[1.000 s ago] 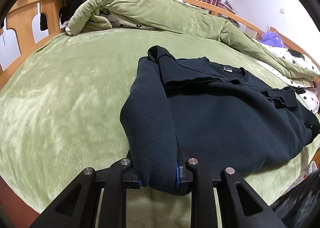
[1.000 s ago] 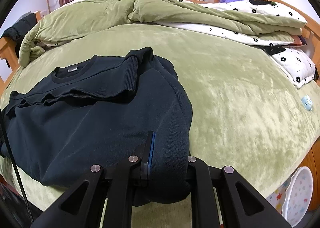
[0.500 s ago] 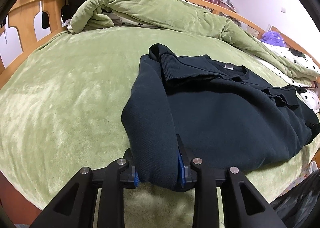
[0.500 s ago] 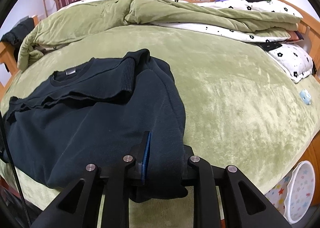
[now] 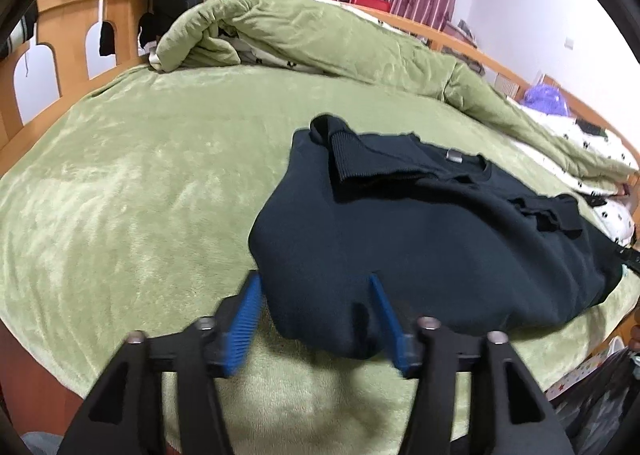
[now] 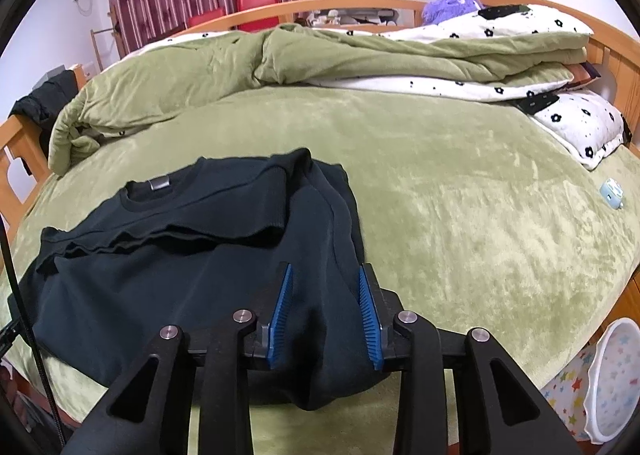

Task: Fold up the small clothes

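A dark navy sweatshirt (image 5: 420, 239) lies on the green bed cover with both sleeves folded across its chest. It also shows in the right wrist view (image 6: 192, 255). My left gripper (image 5: 316, 287) is open, its blue pads spread either side of the sweatshirt's near left hem corner, which lies loose between them. My right gripper (image 6: 324, 275) is open too, its blue pads apart around the near right hem corner. The cloth rests on the bed between both pairs of fingers.
A rumpled green quilt (image 5: 320, 35) and a white flowered duvet (image 6: 500, 55) are piled at the far side. Wooden bed rails (image 5: 72, 27) ring the bed. A small blue object (image 6: 611, 193) lies on the cover at right. A star-patterned tub (image 6: 612, 383) stands beside the bed.
Both grippers were shut on the sweatshirt's hem corners; both have now opened and let the cloth go. The hem has settled onto the bed.
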